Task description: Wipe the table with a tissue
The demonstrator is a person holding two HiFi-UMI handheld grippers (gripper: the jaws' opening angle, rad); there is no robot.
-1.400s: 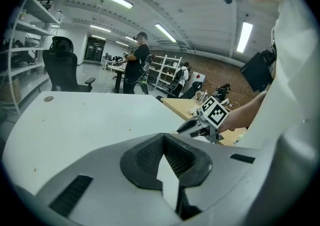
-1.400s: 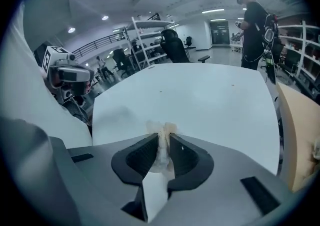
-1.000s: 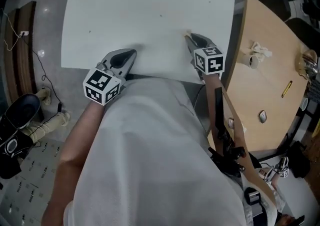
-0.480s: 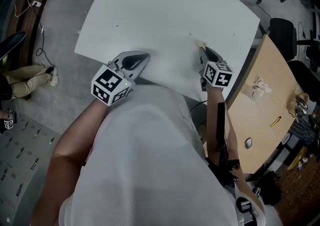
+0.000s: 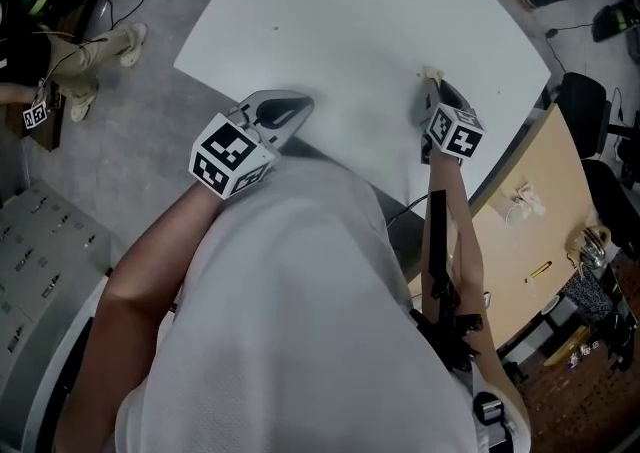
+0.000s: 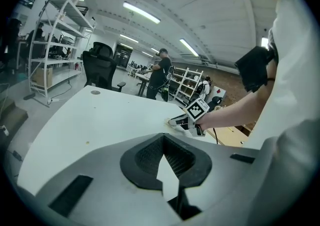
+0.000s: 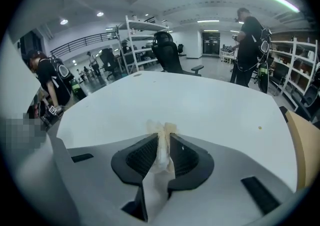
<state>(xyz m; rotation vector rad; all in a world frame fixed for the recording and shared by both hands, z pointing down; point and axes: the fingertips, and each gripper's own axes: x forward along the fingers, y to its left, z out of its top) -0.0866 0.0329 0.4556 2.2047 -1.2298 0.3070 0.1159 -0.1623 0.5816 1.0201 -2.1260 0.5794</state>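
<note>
The right gripper (image 7: 162, 142) pinches a wad of cream tissue (image 7: 161, 131) between its ribbed pads. The tissue fills the gap and pokes out past the tips, so the paper, not the plastic, meets the surface. The gripper is tilted down toward the white table (image 5: 380, 11), over its near right part, close to the curved right edge. From the left gripper view the tissue seems to touch the tabletop, which suits a wiping stroke. Whether it presses hard cannot be told.

The left gripper (image 6: 162, 142) has its tips pressed together with nothing between them. It sits low over the near edge of the same table, well apart from the right one. It looks to be idle and kept out of the way; the wiping needs only one tool.

The tabletop shows only a few small dark specks on its far half, and a small brownish spot far right of the tissue in the right gripper view — probably what remains to be wiped.

No container stands on the white table. To its right, a wooden table (image 5: 520, 241) carries a crumpled white paper (image 5: 522, 203) and a yellow pencil (image 5: 540, 268) lying loose, not in a box or tray. Metal shelving racks (image 6: 52, 55) stand against the far walls, but what they hold is too small to name.
</note>
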